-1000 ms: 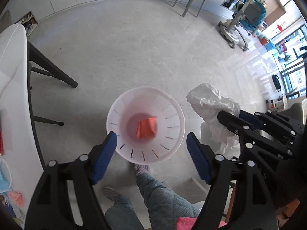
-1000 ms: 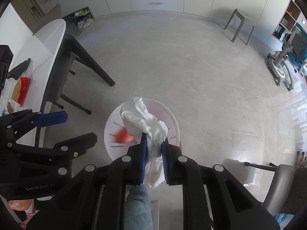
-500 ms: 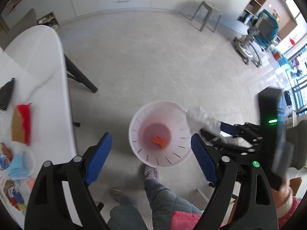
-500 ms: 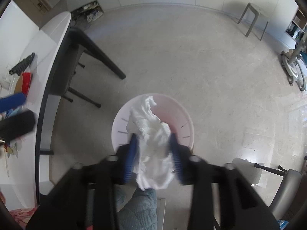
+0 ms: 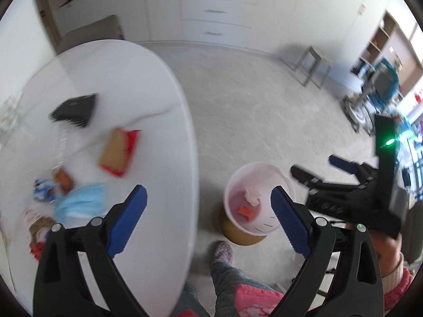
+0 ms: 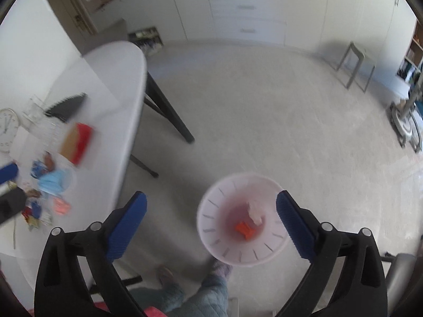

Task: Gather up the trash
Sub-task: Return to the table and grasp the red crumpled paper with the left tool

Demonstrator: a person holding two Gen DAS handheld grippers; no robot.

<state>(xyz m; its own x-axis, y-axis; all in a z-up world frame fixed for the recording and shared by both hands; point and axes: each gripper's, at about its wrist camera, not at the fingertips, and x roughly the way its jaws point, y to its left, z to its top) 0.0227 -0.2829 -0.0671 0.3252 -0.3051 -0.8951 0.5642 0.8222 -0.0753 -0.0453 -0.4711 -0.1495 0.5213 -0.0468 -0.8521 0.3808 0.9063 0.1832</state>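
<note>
With the white tissue (image 5: pixel 251 196) lying in the bin (image 5: pixel 283 182), both tongs, left (image 5: pixel 208 212) and right (image 6: pixel 211 218), gape empty, so next comes reaching left for the blue mask (image 5: pixel 79 204) on the desk (image 5: pixel 158 137).

Table (image 5: pixel 148 84) clutter is motion-blurred in both views; the small bits by the blue mask (image 5: pixel 79 204) can't be ID'd. Bin (image 6: pixel 211 227) rim smears in right view, and the left gripper (image 6: pixel 8 185) is cut off by the frame edge there. Bin's base is partly hidden behind its own wall in left view.
</note>
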